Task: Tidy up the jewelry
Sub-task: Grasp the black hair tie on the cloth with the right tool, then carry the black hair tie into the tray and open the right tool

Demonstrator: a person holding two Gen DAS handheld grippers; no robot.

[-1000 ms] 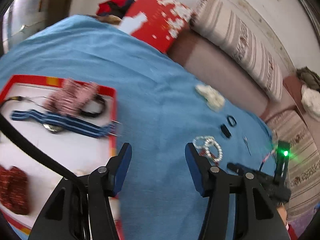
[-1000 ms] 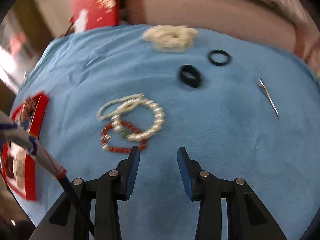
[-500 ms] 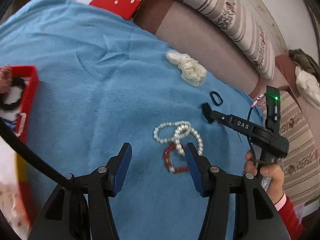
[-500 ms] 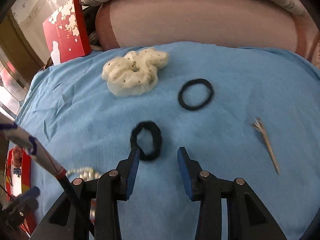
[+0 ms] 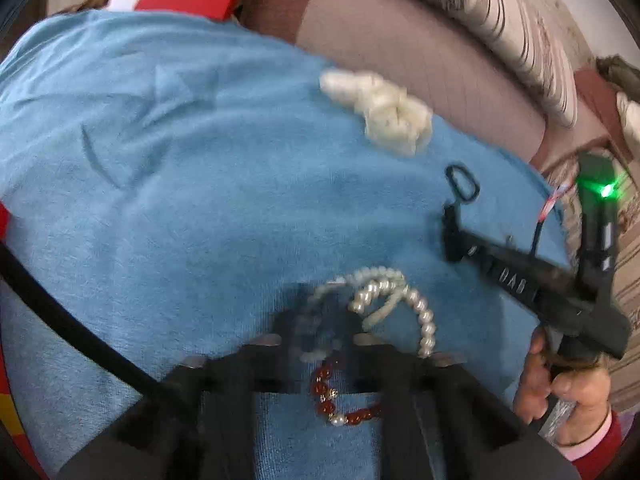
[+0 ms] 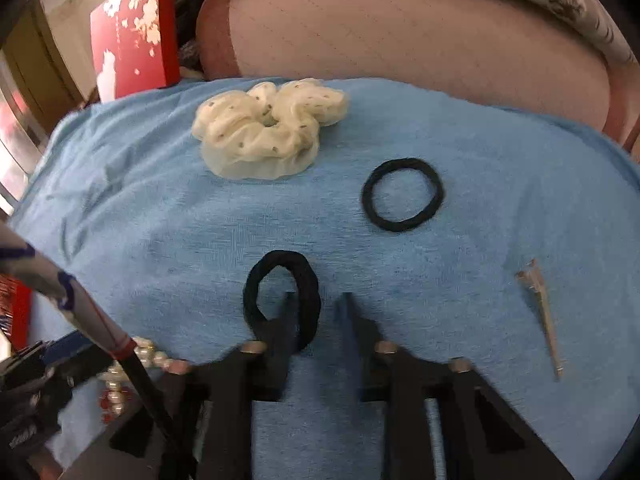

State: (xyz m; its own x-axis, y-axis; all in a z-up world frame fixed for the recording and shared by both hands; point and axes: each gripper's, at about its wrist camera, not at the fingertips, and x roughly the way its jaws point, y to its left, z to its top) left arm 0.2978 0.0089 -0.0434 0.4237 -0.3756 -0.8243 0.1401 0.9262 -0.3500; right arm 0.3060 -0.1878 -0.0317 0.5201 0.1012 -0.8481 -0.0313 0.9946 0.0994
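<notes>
Two grippers low over blue terry cloth (image 6: 500, 152). My left gripper (image 5: 320, 332) blurred, fingers spread, straddling white pearl bracelet (image 5: 400, 296) and red bead bracelet (image 5: 344, 404), which lie tangled together on cloth; nothing pinched. My right gripper (image 6: 316, 312) fingers apart, left finger tip resting on thick black fabric hair tie (image 6: 282, 296). Thin black elastic ring (image 6: 402, 194) beyond, apart. Cream dotted scrunchie (image 6: 268, 128) near far edge. Silver hair clip (image 6: 542, 312) off right.
</notes>
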